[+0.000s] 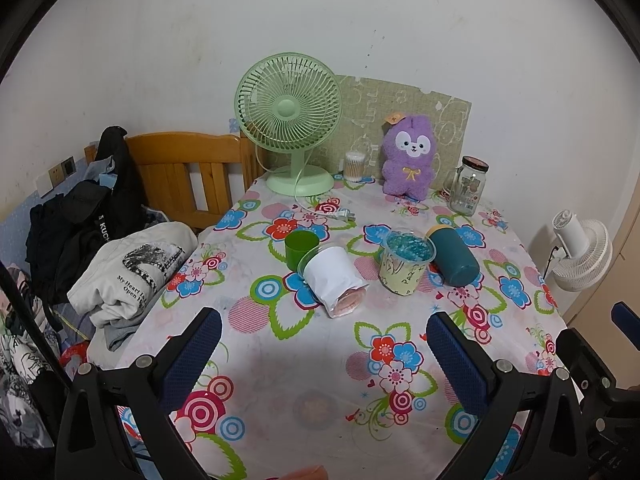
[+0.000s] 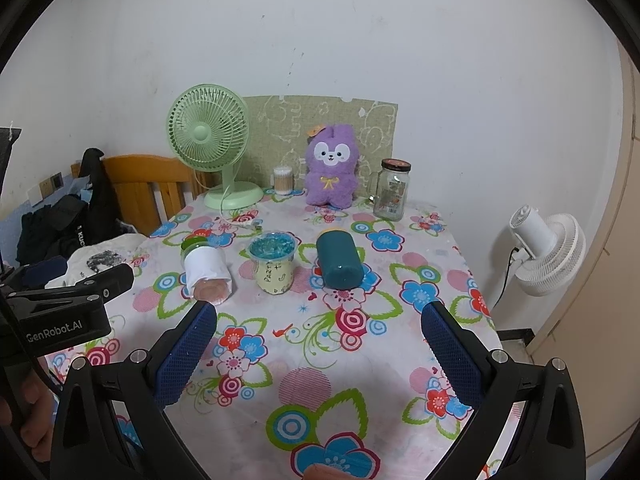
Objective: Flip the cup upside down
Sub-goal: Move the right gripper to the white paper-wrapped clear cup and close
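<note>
A small green cup (image 1: 301, 246) stands upright with its mouth up, behind a white-wrapped cup (image 1: 334, 280) lying on its side. A clear cup (image 1: 406, 264) with blue beads on top stands upright. A teal cup (image 1: 454, 256) lies on its side. In the right wrist view the green cup (image 2: 193, 243) is mostly hidden behind the white one (image 2: 208, 274), beside the bead cup (image 2: 273, 266) and the teal cup (image 2: 339, 264). My left gripper (image 1: 324, 330) is open and empty, short of the cups. My right gripper (image 2: 319, 320) is open and empty, in front of the cups.
A flowered tablecloth (image 1: 320, 360) covers the table. At the back stand a green fan (image 1: 290, 120), a cotton-swab jar (image 1: 355, 166), a purple plush (image 1: 408, 156) and a glass jar (image 1: 469, 186). Clothes (image 1: 128, 272) and a wooden chair (image 1: 188, 176) lie left; a white fan (image 1: 580, 256) stands right.
</note>
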Demonstrator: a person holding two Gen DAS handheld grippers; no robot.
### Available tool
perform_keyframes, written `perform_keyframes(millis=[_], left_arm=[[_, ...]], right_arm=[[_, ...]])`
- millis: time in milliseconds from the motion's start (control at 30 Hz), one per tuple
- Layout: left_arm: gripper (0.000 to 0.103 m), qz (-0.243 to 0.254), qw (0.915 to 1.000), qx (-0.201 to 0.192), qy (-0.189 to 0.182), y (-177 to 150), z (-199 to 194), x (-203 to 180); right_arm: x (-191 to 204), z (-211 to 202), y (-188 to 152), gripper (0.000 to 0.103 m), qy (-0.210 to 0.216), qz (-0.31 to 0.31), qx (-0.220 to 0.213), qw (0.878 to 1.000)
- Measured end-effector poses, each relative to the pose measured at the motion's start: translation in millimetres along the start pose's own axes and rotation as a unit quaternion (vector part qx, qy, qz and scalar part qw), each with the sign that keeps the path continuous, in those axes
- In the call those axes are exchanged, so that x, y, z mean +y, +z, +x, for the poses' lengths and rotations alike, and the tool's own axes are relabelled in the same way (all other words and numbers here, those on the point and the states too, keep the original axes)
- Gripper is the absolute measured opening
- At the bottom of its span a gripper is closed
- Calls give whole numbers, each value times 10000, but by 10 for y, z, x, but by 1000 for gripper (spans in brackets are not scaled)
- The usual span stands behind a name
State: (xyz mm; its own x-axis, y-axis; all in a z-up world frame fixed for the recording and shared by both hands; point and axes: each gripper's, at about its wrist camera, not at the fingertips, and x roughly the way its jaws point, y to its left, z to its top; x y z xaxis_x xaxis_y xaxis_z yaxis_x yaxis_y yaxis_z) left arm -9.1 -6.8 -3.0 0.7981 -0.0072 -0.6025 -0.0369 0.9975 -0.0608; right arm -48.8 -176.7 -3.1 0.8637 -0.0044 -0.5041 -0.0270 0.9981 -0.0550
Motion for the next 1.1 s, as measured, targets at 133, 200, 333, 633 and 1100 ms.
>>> perform_keyframes(millis=[133,200,333,633,1100], left_arm=[[103,-49,10000,81,6,-52,49,38],[103,-73,9999,103,0,-48,77,66],[103,-101,9999,133,2,-27,103,97],[103,-171,9994,265,106,-14,214,231],[103,-144,9946,617,827,89,883,717]], right_arm=[[26,33,-17,103,17,-13,66,10000],[39,40,-20,103,30,-20,78,10000],[70,63,2,103,36,-48,96,9999],[207,142,123,103,109,-243,143,9995],[501,1190,352,103,1085,-208,1333,9849]])
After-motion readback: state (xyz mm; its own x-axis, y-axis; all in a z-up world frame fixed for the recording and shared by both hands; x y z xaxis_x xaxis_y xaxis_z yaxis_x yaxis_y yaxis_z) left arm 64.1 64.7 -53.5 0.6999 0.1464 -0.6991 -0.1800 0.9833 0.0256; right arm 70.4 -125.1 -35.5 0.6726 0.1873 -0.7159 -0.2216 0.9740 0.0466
